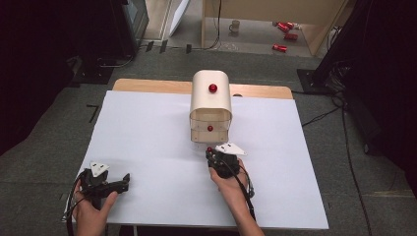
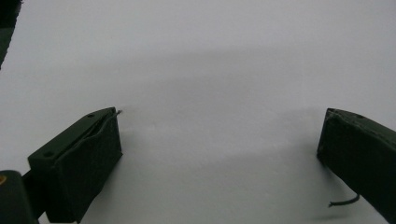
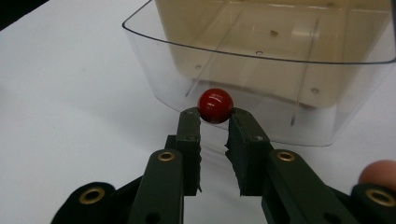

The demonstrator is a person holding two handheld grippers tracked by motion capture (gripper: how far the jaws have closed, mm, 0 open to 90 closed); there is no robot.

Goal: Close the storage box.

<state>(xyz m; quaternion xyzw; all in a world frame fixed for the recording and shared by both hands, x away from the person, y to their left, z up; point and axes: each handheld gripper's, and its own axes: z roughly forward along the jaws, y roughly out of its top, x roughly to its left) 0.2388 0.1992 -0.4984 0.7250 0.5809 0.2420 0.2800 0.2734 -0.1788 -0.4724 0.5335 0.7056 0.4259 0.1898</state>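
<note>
A small cream cabinet (image 1: pixel 211 93) with a rounded top is seen at the far middle of the white surface (image 1: pixel 147 147). Its clear plastic drawer (image 3: pixel 261 79) is drawn out toward the person, its long axis running from the cabinet to the near edge. A glossy red round knob (image 3: pixel 215 105) on the drawer front is pinched by the right claw (image 3: pixel 215 116), directly before the cabinet. A second red knob (image 1: pixel 213 88) is seen higher on the cabinet. The left claw (image 2: pixel 219 140) is held spread wide over bare surface, well to the near left of the cabinet, nothing between its dark padded jaws.
</note>
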